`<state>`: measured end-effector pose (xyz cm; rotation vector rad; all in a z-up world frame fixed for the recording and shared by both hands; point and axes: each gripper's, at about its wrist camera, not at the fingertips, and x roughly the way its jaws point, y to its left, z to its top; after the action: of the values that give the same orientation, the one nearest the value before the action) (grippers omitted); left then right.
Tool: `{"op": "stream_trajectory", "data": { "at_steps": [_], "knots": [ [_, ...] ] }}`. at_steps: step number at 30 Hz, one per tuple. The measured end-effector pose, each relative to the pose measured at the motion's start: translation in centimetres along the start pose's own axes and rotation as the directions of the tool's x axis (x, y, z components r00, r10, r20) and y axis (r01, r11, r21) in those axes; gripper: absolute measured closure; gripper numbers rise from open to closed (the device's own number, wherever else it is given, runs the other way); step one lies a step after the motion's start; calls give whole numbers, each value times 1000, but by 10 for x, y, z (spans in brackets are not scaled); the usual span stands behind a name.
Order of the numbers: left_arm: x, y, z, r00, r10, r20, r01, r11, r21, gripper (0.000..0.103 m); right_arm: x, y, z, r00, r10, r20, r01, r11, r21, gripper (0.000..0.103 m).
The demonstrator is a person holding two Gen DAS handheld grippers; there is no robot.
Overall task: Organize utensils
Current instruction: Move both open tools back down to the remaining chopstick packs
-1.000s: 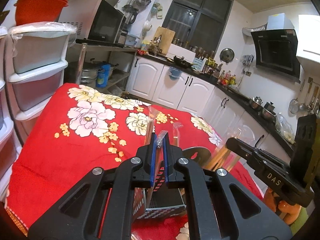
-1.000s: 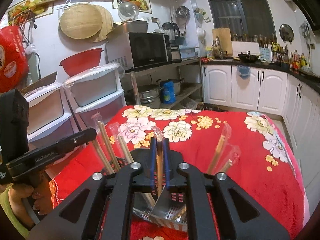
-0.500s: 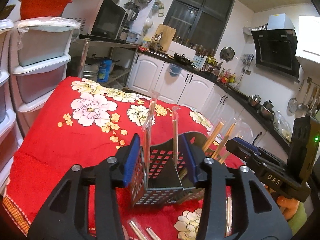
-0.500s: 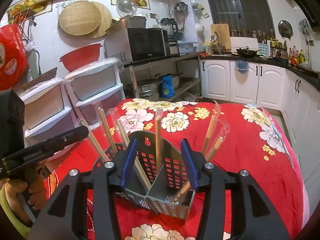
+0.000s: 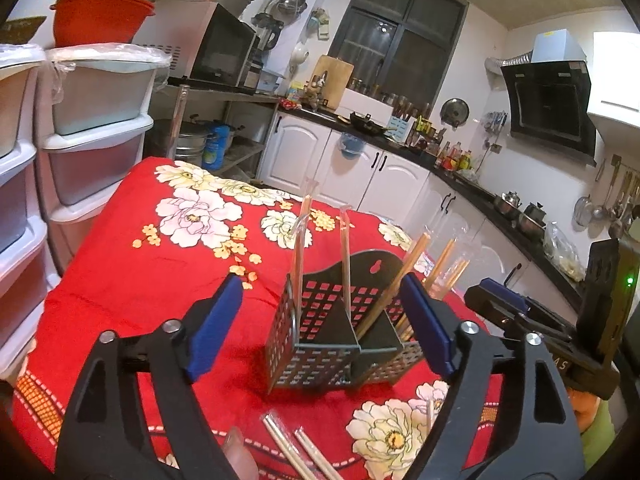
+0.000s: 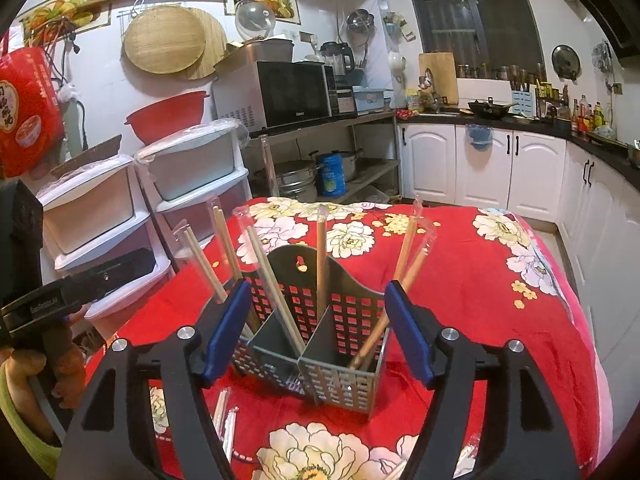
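Both claws just spread apart off wrapped chopsticks (image 6: 321, 256), backed from holder (image 5: 340, 336); loose pairs (image 5: 292, 452) nearby.

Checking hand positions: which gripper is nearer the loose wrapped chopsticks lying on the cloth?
Left. The left gripper hangs just above the loose chopsticks; the right gripper sits off to their side.

1. A home kitchen: white cabinets (image 6: 484, 168) under a dark counter, far beyond the claw
2. A microwave (image 6: 292, 94) on a metal shelf, up left
3. A range hood (image 5: 548, 100), far right
4. Hanging ladles (image 5: 612, 200) alongside
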<state>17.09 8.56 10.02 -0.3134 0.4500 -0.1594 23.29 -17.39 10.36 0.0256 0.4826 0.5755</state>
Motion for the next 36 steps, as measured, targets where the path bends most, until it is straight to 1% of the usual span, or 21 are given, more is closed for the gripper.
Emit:
{"op": "stream_trajectory", "data": {
  "at_steps": [4, 10, 17, 28, 36],
  "knots": [
    [-8, 0, -7, 1000, 0, -5, 0, 1000, 1, 22, -7, 1, -6, 1000, -1, -1, 1, 1000, 3, 34],
    [-17, 0, -19, 1000, 7, -12, -7, 1000, 5, 18, -18, 4, -16, 1000, -10, -12, 10, 1000, -2, 33],
    [-23, 2, -34, 999, 10, -37, -10, 1000, 0, 16, -31, 6, -31, 999, -25, -30, 25, 1000, 0, 32],
    [-23, 7, -61, 995, 14, -102, -16, 1000, -18, 16, -52, 3, -55, 997, -49, -57, 49, 999, -1, 31],
    [-18, 12, -87, 987, 16, -162, -21, 999, -31, 16, -54, -3, -79, 992, -63, -109, 64, 998, 6, 31]
  ]
}}
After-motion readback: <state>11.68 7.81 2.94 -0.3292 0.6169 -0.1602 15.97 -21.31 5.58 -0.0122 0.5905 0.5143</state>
